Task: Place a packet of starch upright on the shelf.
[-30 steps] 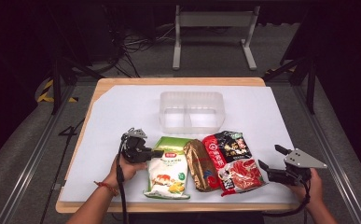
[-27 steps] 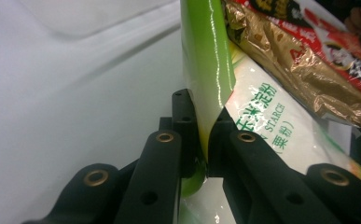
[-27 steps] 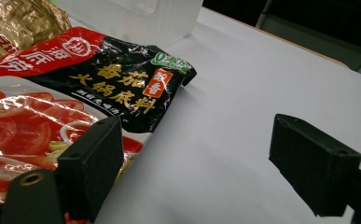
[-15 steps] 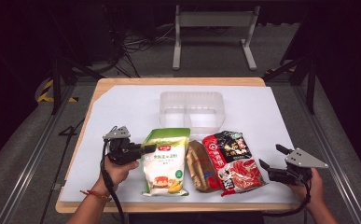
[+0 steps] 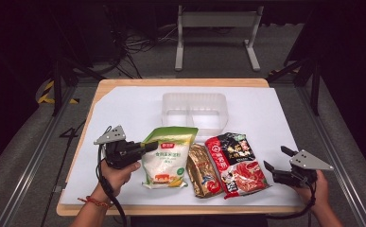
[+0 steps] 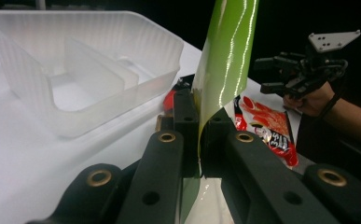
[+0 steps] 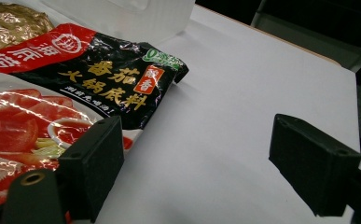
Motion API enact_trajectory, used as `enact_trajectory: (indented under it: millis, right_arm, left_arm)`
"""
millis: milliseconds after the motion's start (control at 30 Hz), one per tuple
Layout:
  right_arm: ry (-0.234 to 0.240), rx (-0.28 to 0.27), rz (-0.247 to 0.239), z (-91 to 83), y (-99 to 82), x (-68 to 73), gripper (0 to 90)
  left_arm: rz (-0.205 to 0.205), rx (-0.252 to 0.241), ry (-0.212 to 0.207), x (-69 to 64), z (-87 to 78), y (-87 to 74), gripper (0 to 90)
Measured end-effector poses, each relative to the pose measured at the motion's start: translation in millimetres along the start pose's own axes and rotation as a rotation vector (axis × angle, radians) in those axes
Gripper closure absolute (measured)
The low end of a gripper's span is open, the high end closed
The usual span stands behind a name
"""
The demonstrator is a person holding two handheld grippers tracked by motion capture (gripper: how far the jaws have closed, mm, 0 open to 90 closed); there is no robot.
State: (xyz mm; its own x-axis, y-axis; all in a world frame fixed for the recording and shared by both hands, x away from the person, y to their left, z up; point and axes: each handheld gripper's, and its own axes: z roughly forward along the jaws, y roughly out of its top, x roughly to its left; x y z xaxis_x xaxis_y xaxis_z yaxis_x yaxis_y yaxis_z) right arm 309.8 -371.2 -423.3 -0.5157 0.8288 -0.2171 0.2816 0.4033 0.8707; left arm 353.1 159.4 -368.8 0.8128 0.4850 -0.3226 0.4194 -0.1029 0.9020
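White sheet (image 5: 124,109) over wooden table (image 5: 180,82); dark room.

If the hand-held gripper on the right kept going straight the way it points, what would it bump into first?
Probably the red-and-black packet: the open right hand-held gripper points left at its edge, though depth is unclear.
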Motion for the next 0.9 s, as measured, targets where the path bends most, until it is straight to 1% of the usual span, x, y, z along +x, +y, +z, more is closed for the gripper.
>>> enact_trajectory:
  millis: [67, 100, 133, 167, 200, 233, 267, 300, 333, 367, 467, 500, 567, 600, 667, 700, 733, 800, 833, 900]
  right_arm:
    - [0.000, -0.001, 0.001, -0.2, 0.0, -0.1, 18.2]
    - [-0.001, -0.003, -0.001, -0.3, 0.0, -0.4, 18.3]
    - [-0.001, -0.003, 0.000, -0.3, -0.1, -0.6, 18.2]
    - [-0.001, -0.003, 0.001, -0.3, -0.2, -0.8, 18.3]
    - [-0.001, -0.003, 0.001, -0.2, -0.2, -0.8, 18.2]
    - [-0.001, -0.003, 0.001, -0.3, -0.3, -0.9, 18.2]
    - [-0.001, -0.004, 0.001, -0.4, -0.2, -0.8, 18.2]
    - [-0.002, -0.004, -0.001, -0.5, -0.2, -0.7, 18.2]
    - [-0.002, -0.004, -0.001, -0.5, -0.2, -0.7, 18.2]
    - [-0.002, -0.004, 0.001, -0.7, -0.1, -0.7, 18.3]
    - [-0.003, -0.003, 0.002, -0.8, -0.3, -0.9, 18.3]
    - [-0.003, -0.004, 0.001, -0.9, -0.3, -1.0, 18.3]
    - [-0.005, -0.004, 0.002, -1.0, -0.4, -1.2, 18.3]
    - [-0.006, -0.005, 0.004, -1.0, -0.4, -1.3, 18.3]
    - [-0.006, -0.006, 0.004, -0.9, -0.5, -1.5, 18.2]
    - [-0.007, -0.006, 0.005, -0.9, -0.5, -1.5, 18.3]
    - [-0.006, -0.006, 0.005, -0.8, -0.5, -1.5, 18.3]
    - [-0.006, -0.007, 0.005, -0.9, -0.4, -1.2, 18.2]
    - [-0.006, -0.007, 0.005, -0.9, -0.4, -1.2, 18.2]
    - [-0.006, -0.006, 0.002, -0.8, -0.4, -0.7, 18.2]
  left_arm:
    - [0.015, -0.006, -0.002, -3.4, -0.8, 2.5, 87.8]
    - [0.018, -0.018, 0.001, -6.1, -1.1, 3.8, 87.9]
    - [0.018, -0.018, 0.001, -6.1, -1.1, 3.8, 87.9]
    - [0.027, -0.033, -0.004, -10.1, -1.9, 6.3, 87.9]
    - [0.027, -0.033, -0.004, -10.1, -1.9, 6.3, 87.9]
    - [0.039, -0.046, -0.005, -13.7, -2.5, 8.8, 88.1]
    - [0.039, -0.050, 0.002, -16.1, -2.7, 10.1, 88.1]
    - [0.051, -0.054, 0.005, -17.0, -3.0, 11.4, 88.1]
    - [0.051, -0.054, 0.005, -17.0, -3.0, 11.4, 88.1]
    - [0.055, -0.064, 0.018, -18.2, -3.3, 12.6, 88.1]
    - [0.053, -0.075, 0.024, -16.4, -5.1, 14.4, 88.1]
    - [0.053, -0.083, 0.035, -16.0, -6.1, 15.3, 88.1]
    - [0.041, -0.108, 0.038, -15.9, -8.5, 16.7, 88.1]
    - [0.052, -0.110, 0.042, -16.5, -9.3, 18.2, 88.1]
    - [0.042, -0.128, 0.041, -17.3, -9.9, 20.9, 88.1]
    - [0.048, -0.134, 0.047, -17.9, -9.9, 22.5, 88.1]
    - [0.041, -0.144, 0.055, -18.3, -9.9, 24.6, 88.1]
    - [0.029, -0.163, 0.051, -17.6, -9.9, 27.7, 88.1]
    - [0.029, -0.163, 0.051, -17.6, -9.9, 27.7, 88.2]
    - [0.024, -0.184, 0.061, -17.1, -8.9, 32.9, 88.1]
